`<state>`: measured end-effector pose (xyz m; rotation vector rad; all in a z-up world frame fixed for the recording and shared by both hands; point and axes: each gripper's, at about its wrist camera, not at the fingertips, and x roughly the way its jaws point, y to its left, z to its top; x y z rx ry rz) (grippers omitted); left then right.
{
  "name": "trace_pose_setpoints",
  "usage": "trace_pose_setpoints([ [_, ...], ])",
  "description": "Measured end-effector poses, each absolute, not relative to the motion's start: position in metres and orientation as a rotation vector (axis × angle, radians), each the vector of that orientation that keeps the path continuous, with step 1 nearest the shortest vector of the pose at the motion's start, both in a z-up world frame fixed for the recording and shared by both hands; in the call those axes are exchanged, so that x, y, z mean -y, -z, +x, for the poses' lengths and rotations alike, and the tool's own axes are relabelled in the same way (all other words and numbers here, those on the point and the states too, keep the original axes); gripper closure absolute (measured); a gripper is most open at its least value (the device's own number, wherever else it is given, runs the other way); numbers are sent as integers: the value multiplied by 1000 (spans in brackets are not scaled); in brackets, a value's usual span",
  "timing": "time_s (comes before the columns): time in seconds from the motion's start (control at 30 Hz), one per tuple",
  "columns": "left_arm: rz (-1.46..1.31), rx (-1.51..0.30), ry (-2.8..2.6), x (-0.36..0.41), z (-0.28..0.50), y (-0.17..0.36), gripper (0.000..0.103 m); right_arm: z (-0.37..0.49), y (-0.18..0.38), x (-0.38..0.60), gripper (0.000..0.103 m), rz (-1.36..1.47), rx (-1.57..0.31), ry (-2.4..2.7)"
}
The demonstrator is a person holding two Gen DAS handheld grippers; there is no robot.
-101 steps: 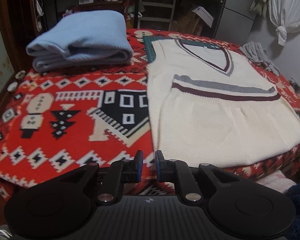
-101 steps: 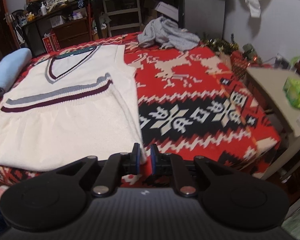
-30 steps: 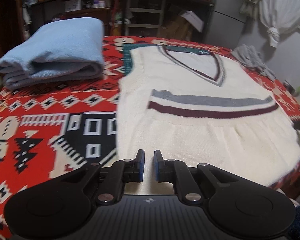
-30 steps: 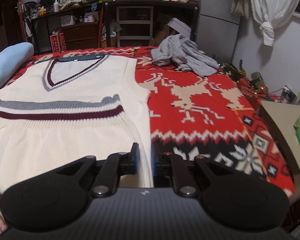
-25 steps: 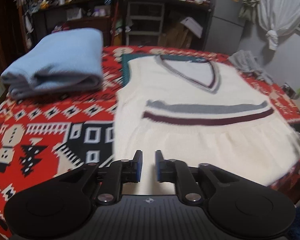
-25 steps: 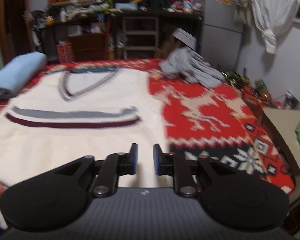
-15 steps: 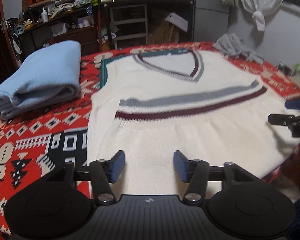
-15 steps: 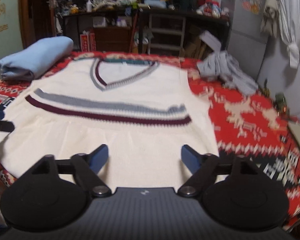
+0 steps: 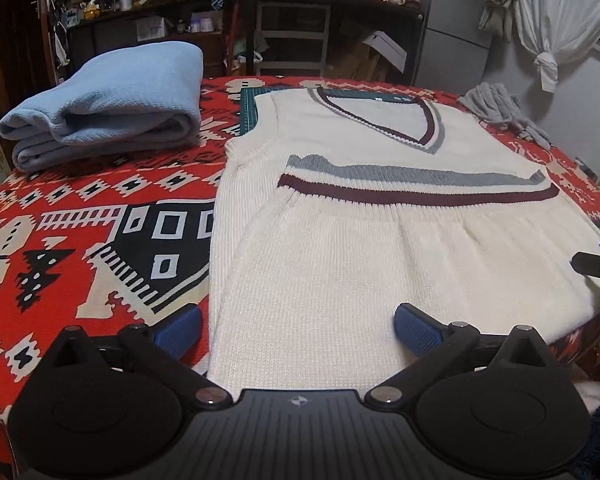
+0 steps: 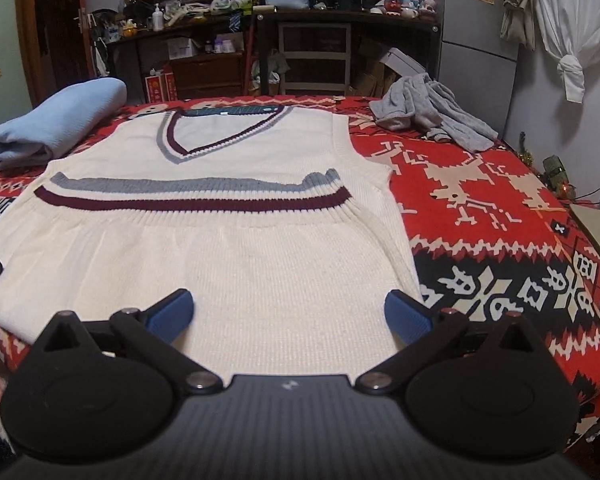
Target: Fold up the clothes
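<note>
A cream knit vest (image 9: pixel 380 248) with a V-neck and grey and maroon stripes lies flat on the red patterned bedspread (image 9: pixel 80 208), its bottom part folded up over the stripes. My left gripper (image 9: pixel 296 326) stands open over the vest's near left edge, nothing between its blue pads. In the right wrist view the same vest (image 10: pixel 220 256) fills the middle, and my right gripper (image 10: pixel 288 314) is open over its near right corner. A tip of the right gripper shows at the right edge of the left wrist view.
A folded light blue sweater (image 9: pixel 108 100) rests at the back left of the bed. A crumpled grey garment (image 10: pixel 432 116) lies at the back right. Cluttered shelves and a fridge stand beyond the bed; a low table edge (image 10: pixel 596 232) is at the right.
Both grippers went from shut to wide open and moved inward over the vest's near edge. The vest has not moved.
</note>
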<state>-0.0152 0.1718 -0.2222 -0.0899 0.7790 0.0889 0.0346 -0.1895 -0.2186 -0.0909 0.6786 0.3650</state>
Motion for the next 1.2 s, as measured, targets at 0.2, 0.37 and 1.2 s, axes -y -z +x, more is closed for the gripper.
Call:
trace_pose_setpoints([
  [0.2, -71, -764, -76, -172, -16, 223, 0, 33, 219, 186, 0, -107, -676, -358],
  [0.37, -23, -752, -83, -166, -17, 222, 0, 32, 218, 186, 0, -106, -682, -358],
  [1.2, 39, -793, 394, -65, -7, 205, 93, -20, 188, 103, 100, -282, -778, -709],
])
